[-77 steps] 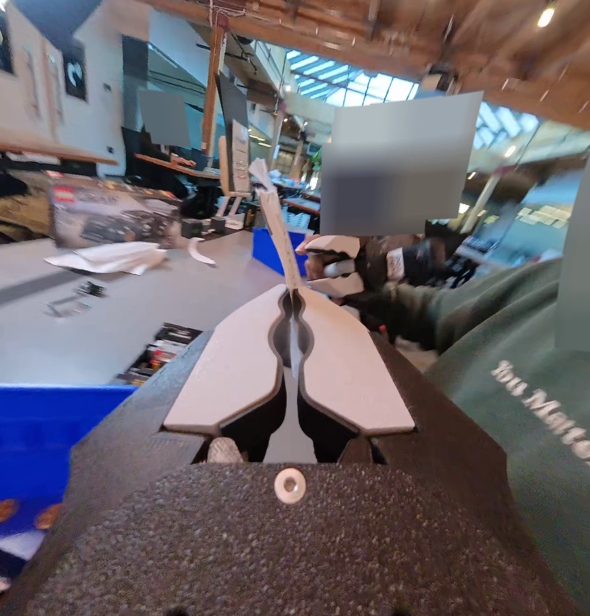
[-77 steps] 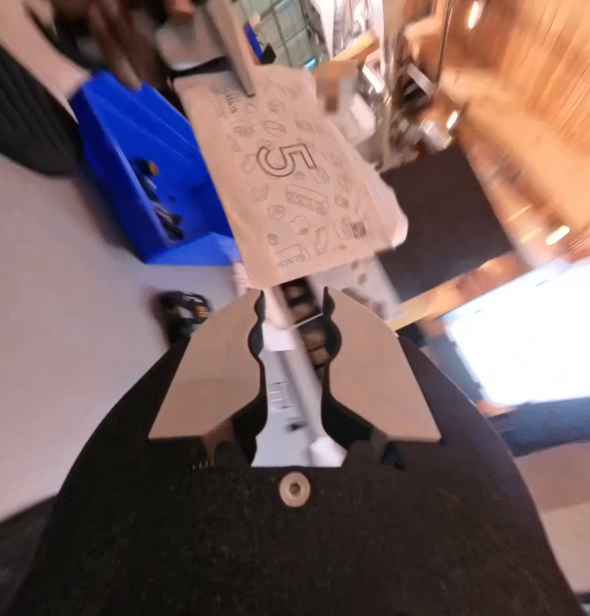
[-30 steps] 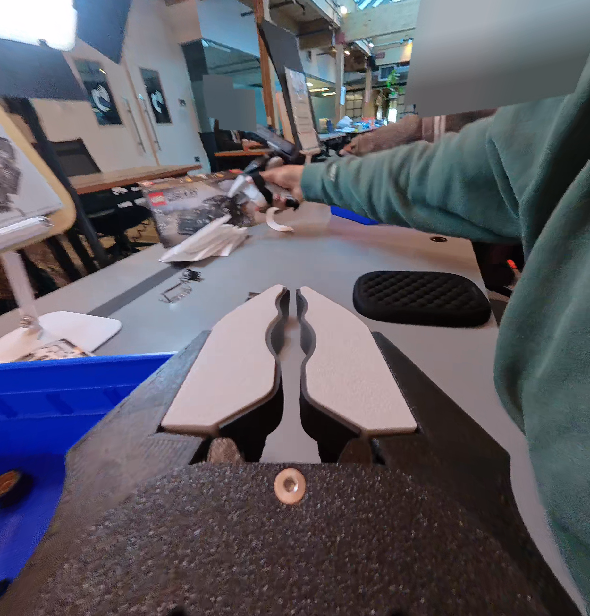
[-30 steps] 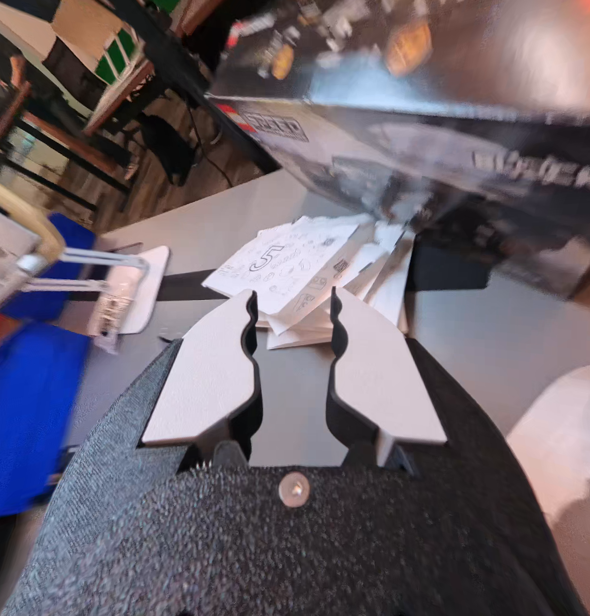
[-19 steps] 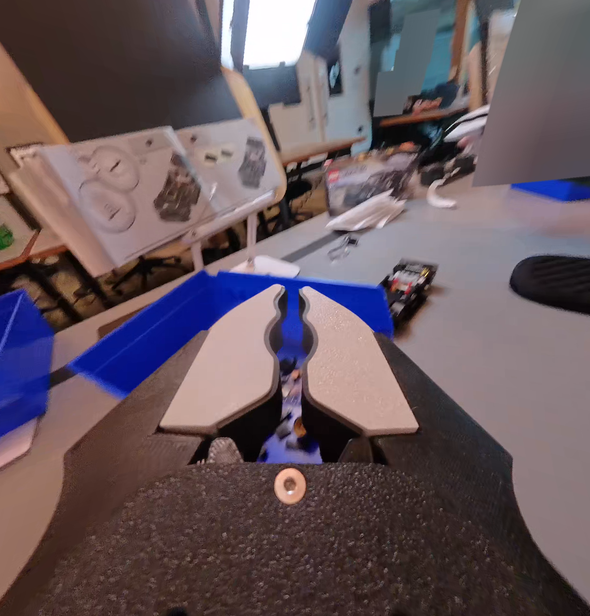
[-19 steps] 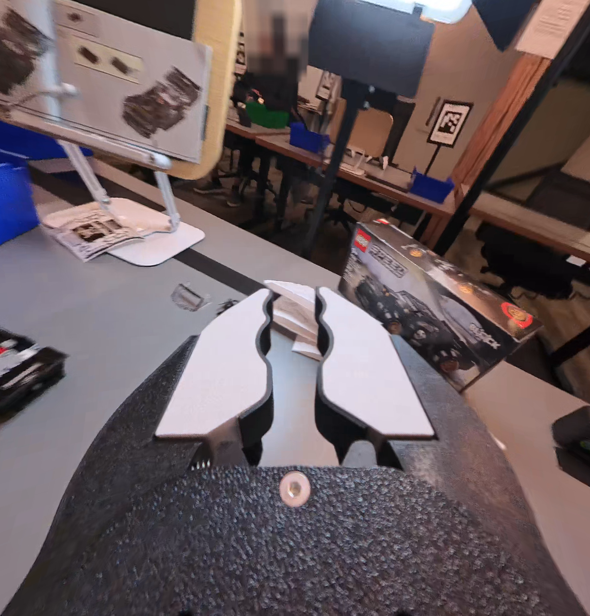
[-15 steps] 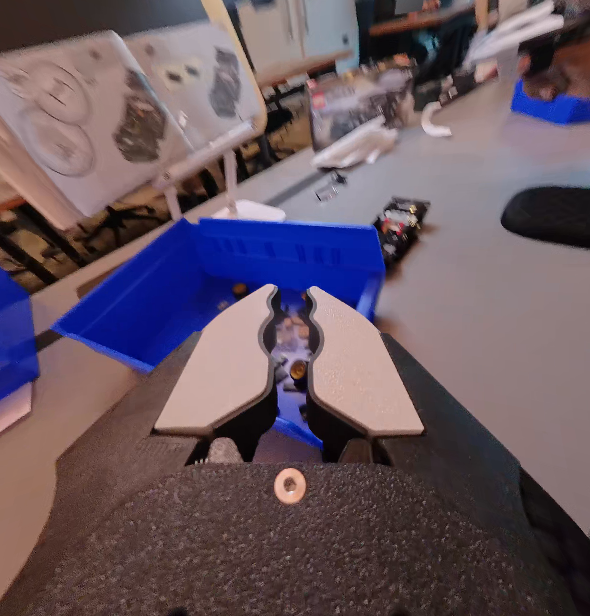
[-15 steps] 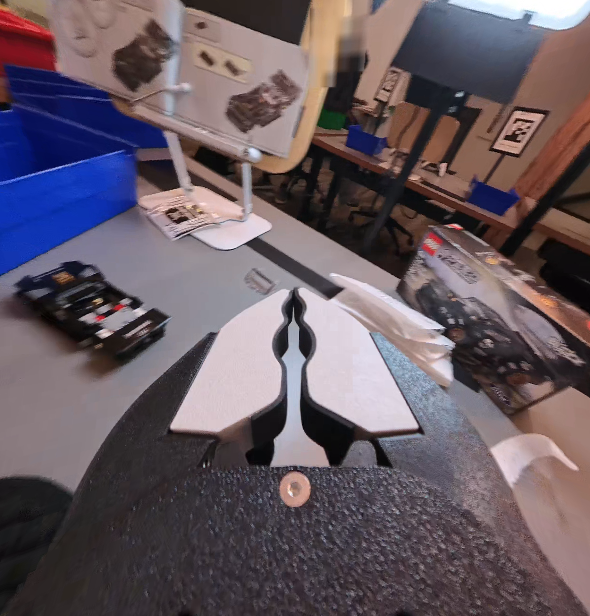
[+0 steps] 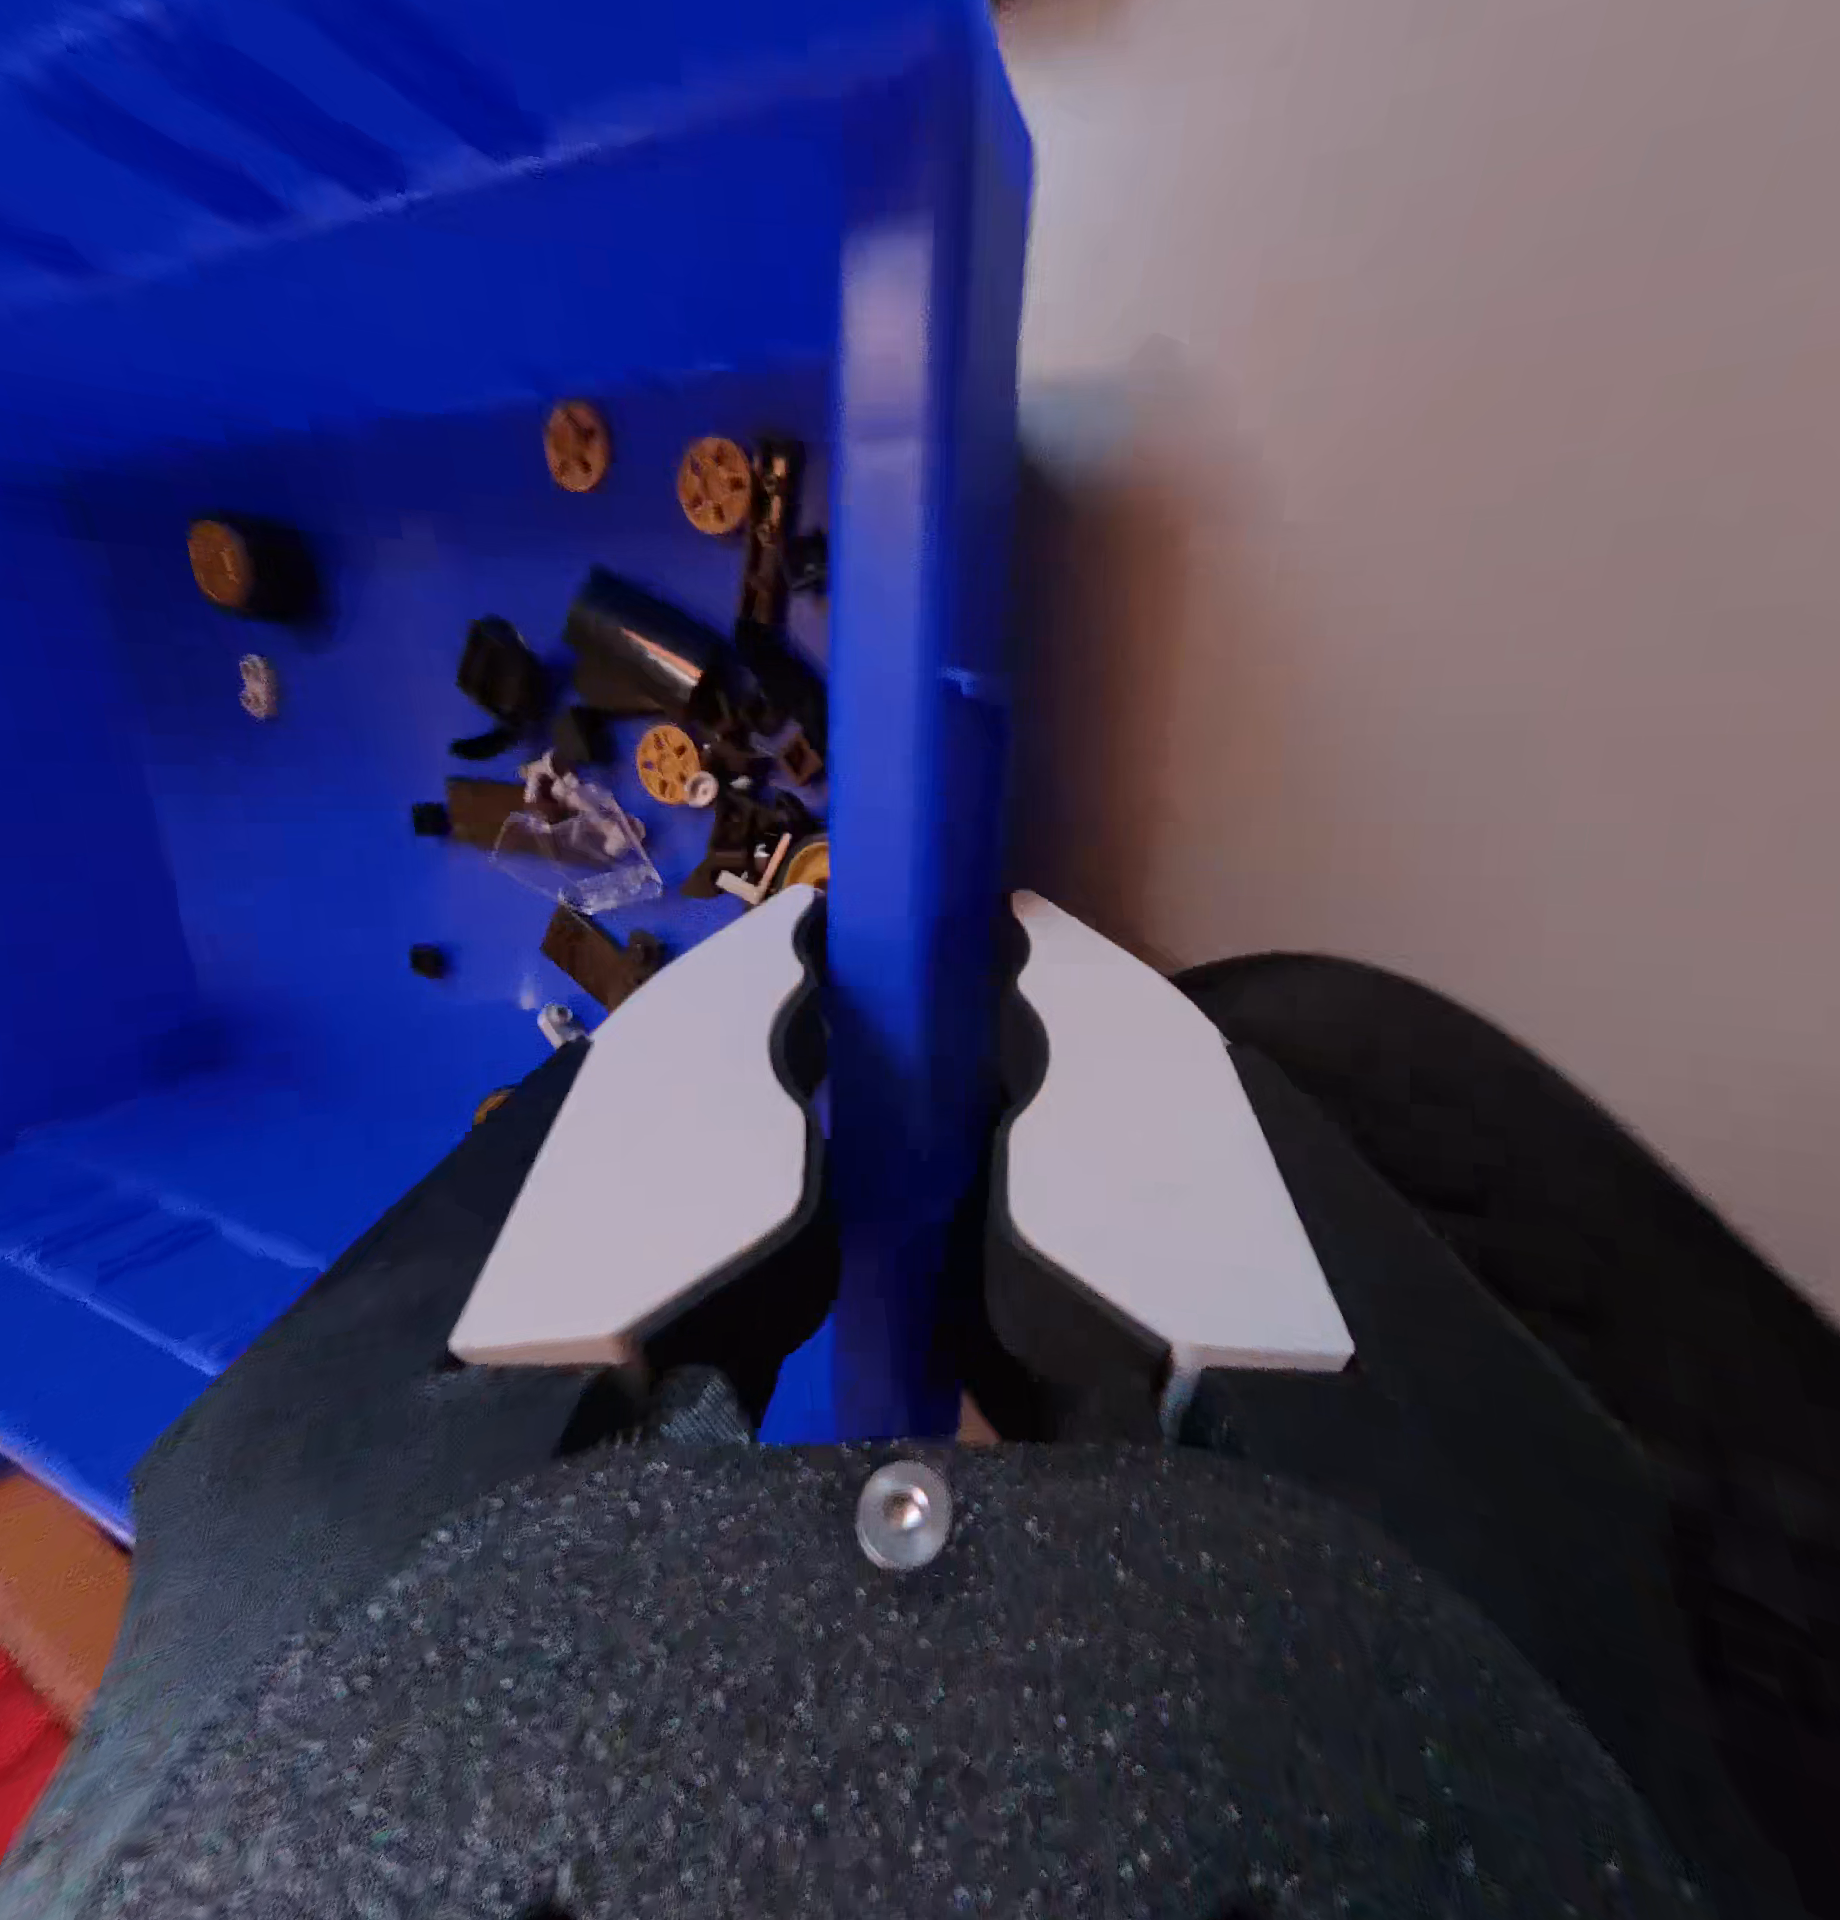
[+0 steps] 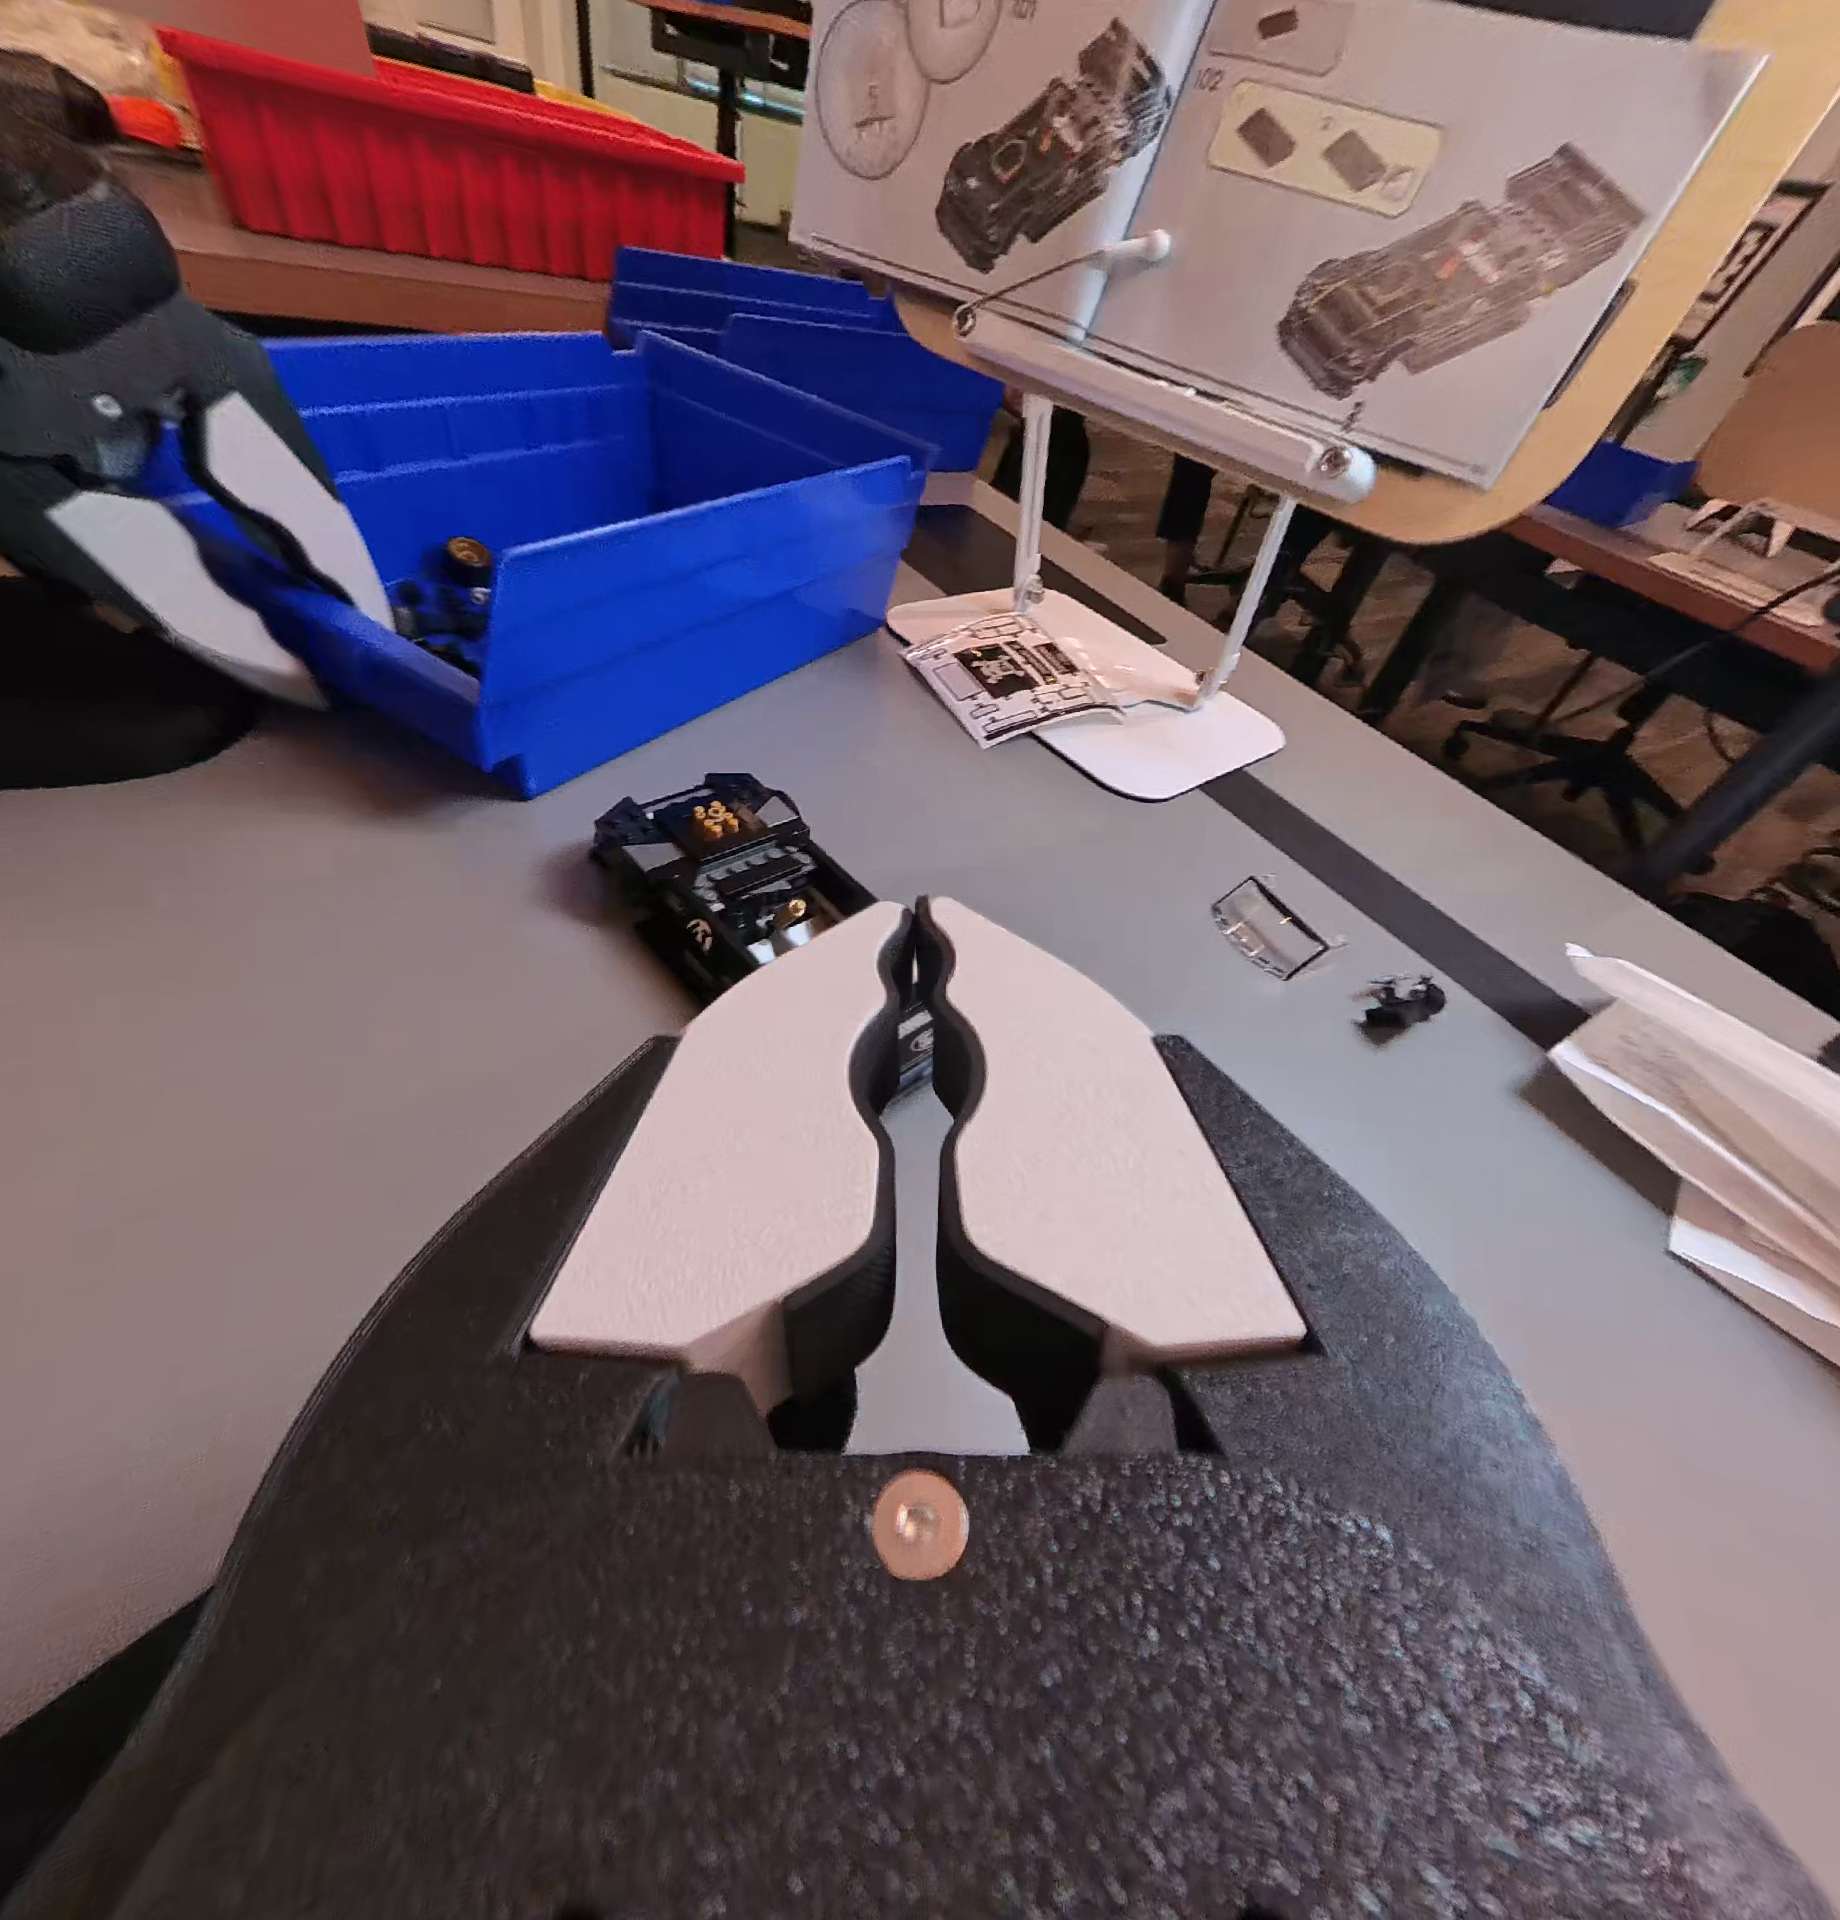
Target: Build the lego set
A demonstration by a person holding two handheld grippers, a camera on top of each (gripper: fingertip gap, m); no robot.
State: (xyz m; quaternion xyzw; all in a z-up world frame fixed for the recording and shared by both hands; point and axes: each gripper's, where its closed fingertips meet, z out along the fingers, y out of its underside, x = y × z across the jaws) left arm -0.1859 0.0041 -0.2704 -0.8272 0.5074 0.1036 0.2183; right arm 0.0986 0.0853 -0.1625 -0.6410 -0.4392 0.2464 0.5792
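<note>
Left gripper (image 9: 914, 914) straddles the wall of the blue bin (image 9: 926, 520); right gripper (image 10: 914, 914) hovers over the worktop (image 10: 272, 987).

The left fingers are spread, one on each side of the bin wall; whether they press it is unclear. Loose lego pieces (image 9: 667, 748) lie inside. The right fingers are nearly pressed together, empty, just above the black lego car (image 10: 729, 883), beside the bin.

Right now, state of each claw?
Left claw: straddles the side wall of the blue bin, fingers either side; whether it is clamped cannot be told.
Right claw: closed, empty, above the black lego car.
</note>
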